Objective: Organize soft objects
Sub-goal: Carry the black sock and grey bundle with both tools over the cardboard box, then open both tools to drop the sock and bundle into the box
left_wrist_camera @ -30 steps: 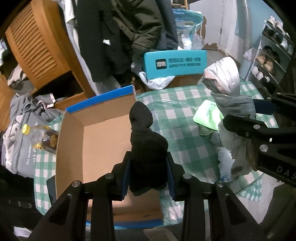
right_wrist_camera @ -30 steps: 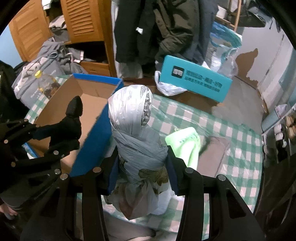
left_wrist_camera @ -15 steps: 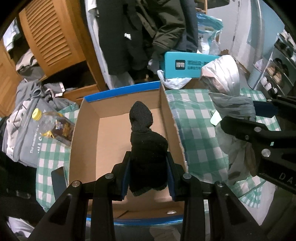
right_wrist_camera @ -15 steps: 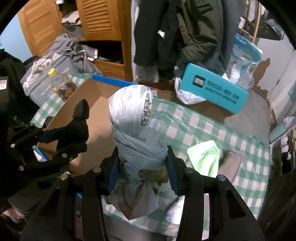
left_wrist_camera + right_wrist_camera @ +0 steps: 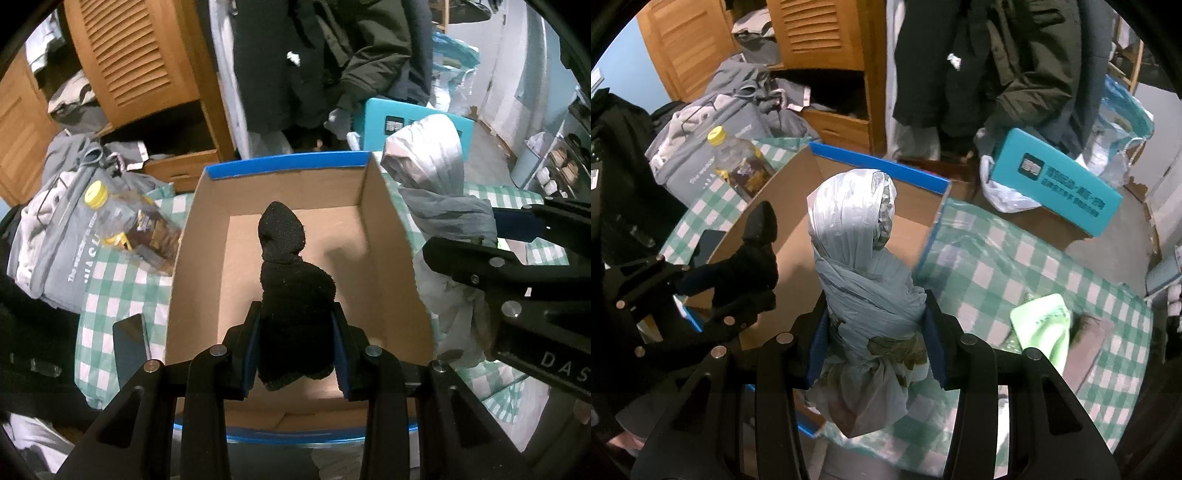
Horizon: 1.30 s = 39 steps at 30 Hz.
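Item one: left tongs (image 5: 295, 350), closed down to the width of a rolled black sock (image 5: 291, 295) and gripping it, the sock standing up between the pads. I hold it above the open cardboard box (image 5: 207, 258), which sits toward the surface's left edge on the green checked cloth (image 5: 1015, 266).

Item two: right tongs (image 5: 875, 347), about half closed around a knotted grey plastic bag bundle (image 5: 857, 258), which is over the box's right wall.

Item three: bottle (image 5: 125, 225), just beside the box's left wall.

Risks as I judge them: the bundle's loose tail could catch the box wall and tip out onto the cloth; the two tongs sit close together and could knock if I crowd both into the box at once.
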{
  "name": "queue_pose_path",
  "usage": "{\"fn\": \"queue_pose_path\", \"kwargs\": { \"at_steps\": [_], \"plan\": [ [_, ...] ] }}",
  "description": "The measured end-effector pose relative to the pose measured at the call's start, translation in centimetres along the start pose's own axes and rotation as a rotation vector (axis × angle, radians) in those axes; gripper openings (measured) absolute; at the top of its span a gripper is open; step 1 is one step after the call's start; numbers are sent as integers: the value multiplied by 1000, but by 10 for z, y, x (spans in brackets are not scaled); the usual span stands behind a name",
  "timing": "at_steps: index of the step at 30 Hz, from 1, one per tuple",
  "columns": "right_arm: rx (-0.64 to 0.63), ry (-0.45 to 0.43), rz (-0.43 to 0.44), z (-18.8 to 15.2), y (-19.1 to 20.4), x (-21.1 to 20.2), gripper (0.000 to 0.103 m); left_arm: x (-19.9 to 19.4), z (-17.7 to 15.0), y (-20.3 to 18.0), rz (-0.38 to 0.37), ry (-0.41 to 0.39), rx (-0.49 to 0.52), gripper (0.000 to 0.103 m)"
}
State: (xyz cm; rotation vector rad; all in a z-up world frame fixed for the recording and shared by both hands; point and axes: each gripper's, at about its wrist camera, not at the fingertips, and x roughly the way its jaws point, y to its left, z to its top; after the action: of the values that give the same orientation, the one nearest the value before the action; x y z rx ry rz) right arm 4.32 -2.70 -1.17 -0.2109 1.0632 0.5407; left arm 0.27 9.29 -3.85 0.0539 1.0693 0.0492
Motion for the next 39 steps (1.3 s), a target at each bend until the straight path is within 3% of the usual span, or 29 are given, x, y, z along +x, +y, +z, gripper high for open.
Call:
{"fn": "queue_pose_path", "kwargs": {
  "at_steps": [13, 20, 27, 39],
  "plan": [
    [-7, 56, 45, 10, 18, 32, 45, 23, -7, 19, 18, 66, -36, 36],
    [9, 68, 43, 9, 14, 36, 50, 22, -6, 22, 41, 64, -41, 51],
    [18, 43, 30, 11, 10, 28, 70, 17, -5, 23, 47, 49, -48, 67],
    [24, 25, -11, 2, -4, 13, 72, 9, -2, 5, 33, 25, -10, 71]
  ]
}}
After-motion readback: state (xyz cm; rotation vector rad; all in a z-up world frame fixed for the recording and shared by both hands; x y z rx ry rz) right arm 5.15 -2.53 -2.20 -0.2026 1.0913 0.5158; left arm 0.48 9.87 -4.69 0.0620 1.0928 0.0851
